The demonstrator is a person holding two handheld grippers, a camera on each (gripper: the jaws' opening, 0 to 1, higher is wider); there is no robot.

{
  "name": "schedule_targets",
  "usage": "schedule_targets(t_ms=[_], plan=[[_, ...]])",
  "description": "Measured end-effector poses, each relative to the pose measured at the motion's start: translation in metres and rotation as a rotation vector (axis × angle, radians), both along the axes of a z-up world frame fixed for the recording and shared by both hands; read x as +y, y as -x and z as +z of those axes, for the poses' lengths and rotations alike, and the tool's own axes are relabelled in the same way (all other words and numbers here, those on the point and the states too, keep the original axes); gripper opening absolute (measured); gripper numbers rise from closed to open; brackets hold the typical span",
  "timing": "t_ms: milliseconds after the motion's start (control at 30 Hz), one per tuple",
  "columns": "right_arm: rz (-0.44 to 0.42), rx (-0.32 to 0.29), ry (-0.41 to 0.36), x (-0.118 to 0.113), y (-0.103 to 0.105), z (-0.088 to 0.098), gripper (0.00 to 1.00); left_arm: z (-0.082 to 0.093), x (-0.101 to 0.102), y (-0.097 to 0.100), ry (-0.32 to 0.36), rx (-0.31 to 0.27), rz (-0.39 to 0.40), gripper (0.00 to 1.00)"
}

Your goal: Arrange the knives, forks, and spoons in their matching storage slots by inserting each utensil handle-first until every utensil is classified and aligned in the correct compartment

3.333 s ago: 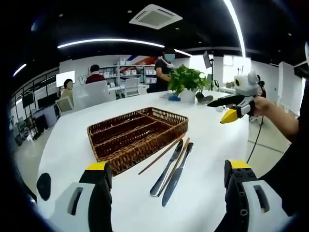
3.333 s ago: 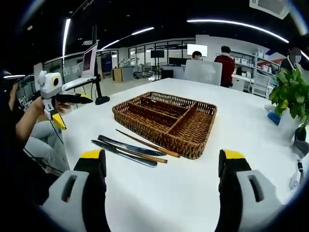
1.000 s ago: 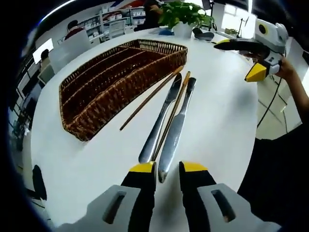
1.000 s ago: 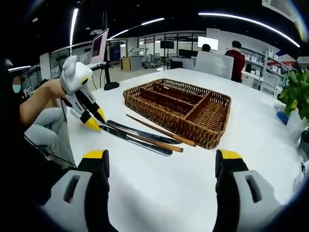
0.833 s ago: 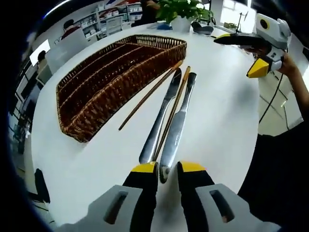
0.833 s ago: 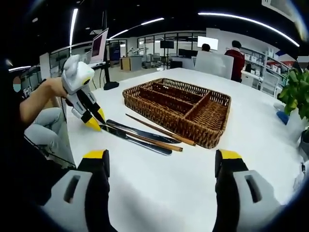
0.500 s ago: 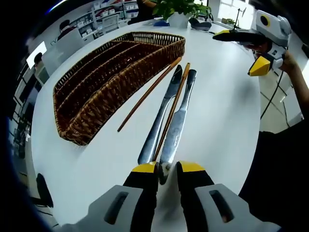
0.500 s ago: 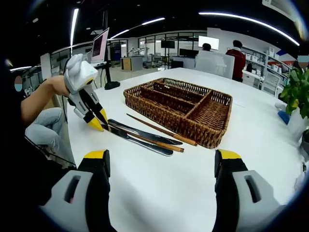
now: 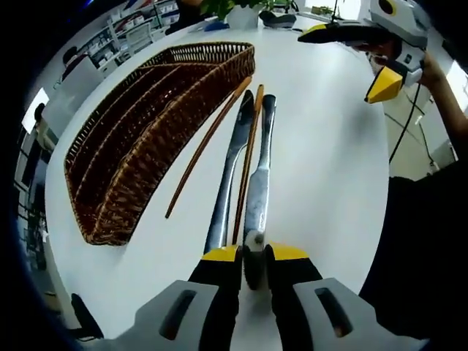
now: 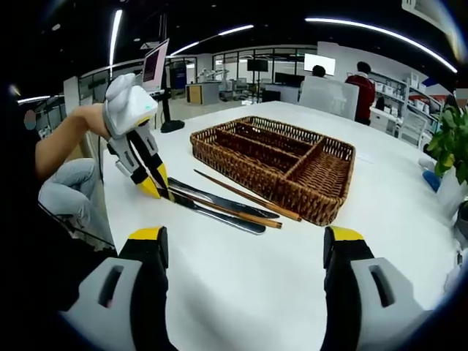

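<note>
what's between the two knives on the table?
A brown chopstick lies between the two knives in the left gripper view, running alongside both.

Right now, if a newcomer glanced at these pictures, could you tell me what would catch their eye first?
Probably the left gripper, its yellow-tipped jaws closed on the end of a table knife lying on the white table, beside a second knife and two wooden chopsticks. Next, the empty wicker cutlery tray beside them, and the right gripper held open above the table.
</note>
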State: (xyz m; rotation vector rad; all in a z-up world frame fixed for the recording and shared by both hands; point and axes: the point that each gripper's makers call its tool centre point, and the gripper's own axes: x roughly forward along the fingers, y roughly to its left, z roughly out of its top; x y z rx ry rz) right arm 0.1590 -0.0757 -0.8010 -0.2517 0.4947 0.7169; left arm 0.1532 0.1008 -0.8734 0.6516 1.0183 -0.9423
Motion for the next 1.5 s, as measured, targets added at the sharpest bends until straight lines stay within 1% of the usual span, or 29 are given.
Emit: schedule_targets(t_ms=[200, 367, 400, 533, 633, 733, 800, 833, 867, 967, 1033, 1100, 1133, 1200, 1233, 1300, 1367, 1433, 1500], plan=[[0.009, 0.000, 0.008, 0.001, 0.000, 0.000, 0.89, 0.000, 0.000, 0.000, -0.030, 0.026, 0.005, 0.12], [0.021, 0.003, 0.017, 0.003, 0.001, -0.002, 0.89, 0.000, -0.001, 0.001, -0.041, 0.038, -0.013, 0.11], [0.022, 0.003, 0.017, 0.004, 0.001, -0.002, 0.88, 0.000, -0.002, 0.002, -0.047, 0.027, -0.046, 0.11], [0.023, -0.014, 0.026, 0.004, -0.001, 0.001, 0.87, 0.000, -0.002, 0.003, -0.046, 0.009, -0.089, 0.10], [0.030, -0.022, 0.019, 0.005, -0.003, 0.005, 0.85, 0.001, -0.001, 0.003, -0.033, 0.000, -0.097, 0.09], [0.038, -0.023, 0.029, 0.006, -0.005, 0.005, 0.84, 0.001, -0.002, 0.003, -0.024, -0.006, -0.105, 0.09], [0.058, -0.025, 0.031, 0.009, -0.005, 0.007, 0.82, 0.001, -0.002, 0.007, -0.030, -0.004, -0.122, 0.09], [0.084, -0.028, 0.030, 0.012, -0.005, 0.007, 0.80, 0.001, -0.001, 0.008, -0.035, -0.004, -0.137, 0.09], [0.092, -0.027, 0.031, 0.013, -0.005, 0.007, 0.78, 0.001, -0.001, 0.011, -0.041, 0.003, -0.154, 0.09], [0.110, -0.026, 0.037, 0.016, -0.006, 0.006, 0.76, 0.001, 0.003, 0.015, -0.067, -0.002, -0.182, 0.09], [0.139, -0.026, 0.036, 0.020, -0.006, 0.006, 0.73, 0.002, 0.005, 0.017, -0.069, 0.007, -0.186, 0.09], [0.222, -0.016, 0.049, 0.030, 0.000, 0.002, 0.70, 0.003, 0.008, 0.019, -0.072, 0.010, -0.185, 0.09], [0.267, -0.014, 0.071, 0.035, 0.003, -0.001, 0.69, 0.004, 0.008, 0.019, -0.073, 0.008, -0.184, 0.09], [0.318, -0.009, 0.084, 0.043, 0.007, -0.005, 0.66, 0.006, 0.010, 0.020, -0.074, 0.009, -0.186, 0.09], [0.361, -0.022, 0.094, 0.048, 0.009, -0.006, 0.63, 0.008, 0.011, 0.021, -0.075, 0.012, -0.187, 0.09], [0.394, -0.005, 0.097, 0.055, 0.012, -0.010, 0.62, 0.011, 0.013, 0.022, -0.088, 0.010, -0.195, 0.09], [0.448, 0.009, 0.093, 0.063, 0.016, -0.013, 0.62, 0.012, 0.013, 0.023, -0.093, 0.007, -0.200, 0.09], [0.502, 0.010, 0.111, 0.068, 0.019, -0.017, 0.61, 0.015, 0.013, 0.024, -0.095, 0.007, -0.206, 0.09], [0.533, 0.024, 0.129, 0.071, 0.021, -0.022, 0.60, 0.017, 0.013, 0.024, -0.098, 0.010, -0.211, 0.09]])
